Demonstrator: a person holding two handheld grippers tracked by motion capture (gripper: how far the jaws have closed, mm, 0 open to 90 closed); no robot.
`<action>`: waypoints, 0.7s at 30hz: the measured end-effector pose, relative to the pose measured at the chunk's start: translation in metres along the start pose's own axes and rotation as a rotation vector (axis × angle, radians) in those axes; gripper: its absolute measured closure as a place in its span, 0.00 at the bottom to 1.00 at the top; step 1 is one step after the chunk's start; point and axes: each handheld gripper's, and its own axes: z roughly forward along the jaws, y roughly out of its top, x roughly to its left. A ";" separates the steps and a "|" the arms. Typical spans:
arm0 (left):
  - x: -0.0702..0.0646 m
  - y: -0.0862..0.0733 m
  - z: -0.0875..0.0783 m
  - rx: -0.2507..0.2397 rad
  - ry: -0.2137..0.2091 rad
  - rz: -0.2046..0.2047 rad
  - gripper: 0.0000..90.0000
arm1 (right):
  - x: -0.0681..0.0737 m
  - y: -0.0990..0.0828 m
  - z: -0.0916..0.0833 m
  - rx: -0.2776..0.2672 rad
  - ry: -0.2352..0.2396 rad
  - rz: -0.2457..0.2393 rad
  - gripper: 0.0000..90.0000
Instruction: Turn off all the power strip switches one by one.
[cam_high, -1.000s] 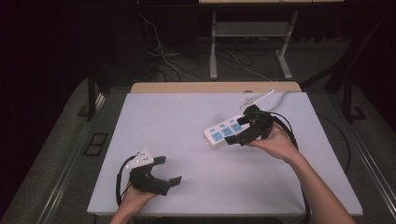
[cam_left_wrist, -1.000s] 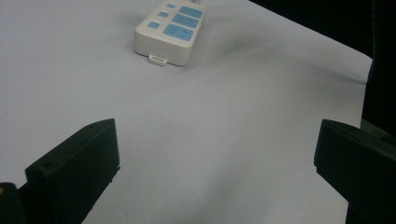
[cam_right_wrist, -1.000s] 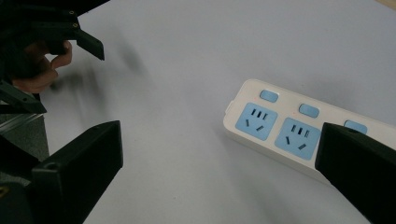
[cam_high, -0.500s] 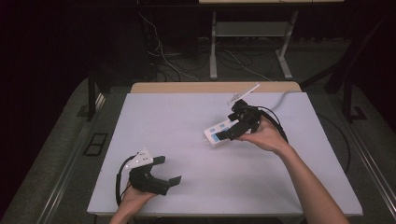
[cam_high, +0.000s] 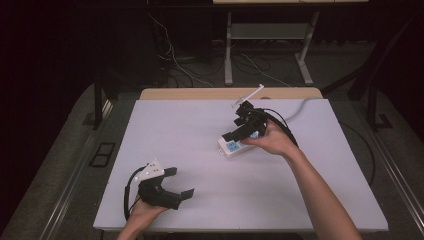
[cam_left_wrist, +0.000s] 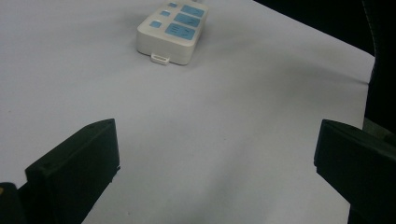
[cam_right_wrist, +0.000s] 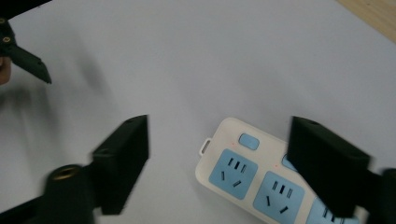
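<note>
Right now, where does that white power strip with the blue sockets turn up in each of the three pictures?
High view: the white power strip with blue sockets lies right of centre on the pale table, under the right gripper.
Left gripper view: top, left of centre, far beyond the open jaws.
Right gripper view: bottom right, its end between the open jaws.
Shared landmark: the small hanging tab on the strip's end.

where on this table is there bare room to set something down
The table is bare along its whole left and far-left side, and down the middle between the left gripper and the power strip. The near right corner is free too. It's crowded around the right gripper over the strip.
</note>
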 end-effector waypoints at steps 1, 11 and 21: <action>0.000 0.000 0.000 0.000 0.000 0.000 0.00 | 0.000 0.001 0.001 0.001 0.000 0.008 0.33; 0.001 0.002 0.001 -0.003 0.005 0.001 0.00 | -0.018 0.001 0.014 0.026 -0.008 0.116 0.66; 0.002 0.001 0.000 -0.001 0.009 0.002 0.00 | -0.031 -0.002 0.024 0.007 0.030 0.168 0.88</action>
